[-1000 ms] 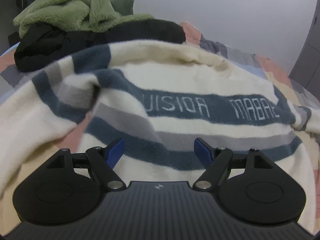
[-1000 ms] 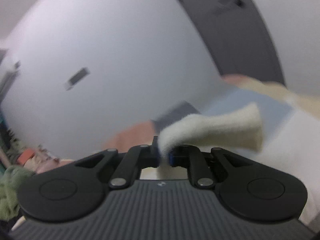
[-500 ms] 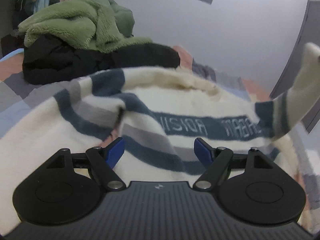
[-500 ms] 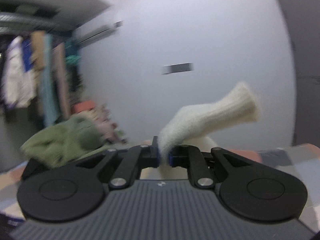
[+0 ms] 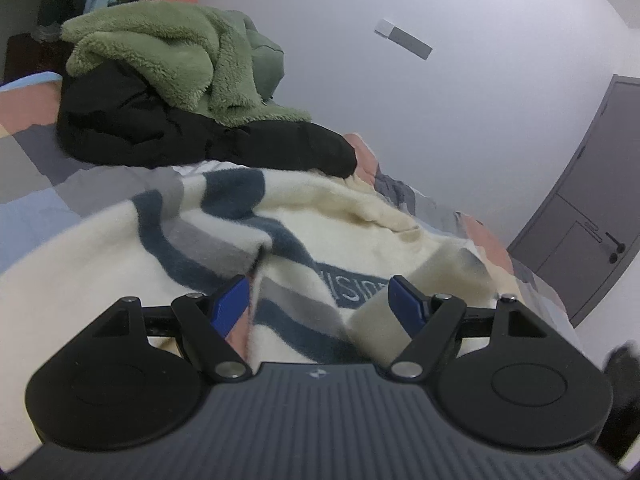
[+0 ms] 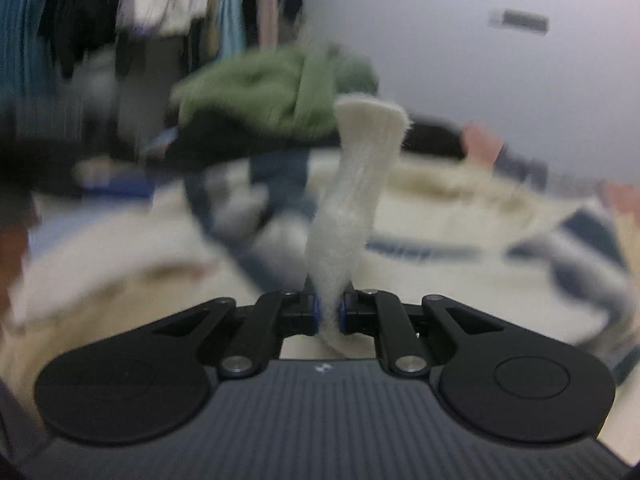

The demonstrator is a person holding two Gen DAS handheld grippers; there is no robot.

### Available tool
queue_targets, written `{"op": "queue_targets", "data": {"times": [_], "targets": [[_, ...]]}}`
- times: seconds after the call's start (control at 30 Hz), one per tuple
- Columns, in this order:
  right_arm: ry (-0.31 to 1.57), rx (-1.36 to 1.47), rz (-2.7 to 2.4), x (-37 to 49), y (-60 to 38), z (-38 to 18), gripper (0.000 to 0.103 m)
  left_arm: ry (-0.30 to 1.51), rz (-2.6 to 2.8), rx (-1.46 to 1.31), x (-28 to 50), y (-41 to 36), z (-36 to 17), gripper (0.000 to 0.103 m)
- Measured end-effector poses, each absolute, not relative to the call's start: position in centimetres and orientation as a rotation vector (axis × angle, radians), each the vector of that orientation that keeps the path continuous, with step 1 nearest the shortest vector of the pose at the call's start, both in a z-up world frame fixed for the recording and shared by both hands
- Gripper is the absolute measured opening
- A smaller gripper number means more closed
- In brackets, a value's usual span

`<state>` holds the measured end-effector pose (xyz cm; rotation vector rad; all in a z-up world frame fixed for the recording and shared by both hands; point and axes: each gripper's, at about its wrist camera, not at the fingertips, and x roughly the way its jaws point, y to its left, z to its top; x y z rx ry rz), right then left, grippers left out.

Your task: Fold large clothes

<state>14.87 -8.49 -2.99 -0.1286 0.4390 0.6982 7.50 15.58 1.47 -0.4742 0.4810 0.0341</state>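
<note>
Pinching a cream ribbed-knit sleeve cuff (image 6: pixel 362 184), the right gripper (image 6: pixel 328 314) has its two blue-padded jaws pressed onto the fabric, and the cuff stands up from them in a narrow, flared strip. The left gripper (image 5: pixel 318 304) hangs with its two blue pads spread wide and nothing between them, low over the one cream fleecy sweater with navy and grey stripes (image 5: pixel 120 264). That sweater lies spread across the bed with the patchwork cover of grey, pink and pale-blue blocks (image 5: pixel 28 168); a navy band carries pale lettering, partly hidden. In the left wrist view the sleeve runs across the sweater's front towards that gripper's right pad, cream with one dark stripe showing.

Beyond the sweater, towards the far edge of the bed, two more garments make a heap: a smooth black garment (image 5: pixel 160 136) underneath and a shaggy olive-green fleece (image 5: pixel 168 60) bunched on top. Behind them, a row of hanging clothes (image 6: pixel 160 8) shows in the blurred right wrist view. A dark grey door (image 5: pixel 592 208) stands past the bed's right-hand edge.
</note>
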Motion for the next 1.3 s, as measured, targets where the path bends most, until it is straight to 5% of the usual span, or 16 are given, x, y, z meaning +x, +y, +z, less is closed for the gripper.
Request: {"op": "queue_targets", "data": {"times": [0.2,0.37,1.03,1.3], "targets": [[0.549,-0.167,0.711,15.1,-7.8,-6.6,0.014,0.499,-0.027,-0.502,8.1,14.8,0.8,0.08],[0.609,-0.091,0.766,14.9,-9.6,-6.0,0.05,0.503,-0.061,-0.508,7.9,14.1,0.6,0.08],[0.566,0.123,0.62,19.6,-16.1,-6.0,0.05,0.772,-0.018,-0.358,11.8,8.4,-5.2,0.08],[0.687,0.174,0.591,22.2,-15.5,-8.7,0.049,0.715,0.038,-0.462,10.7,10.5,-4.8,0.08]]}}
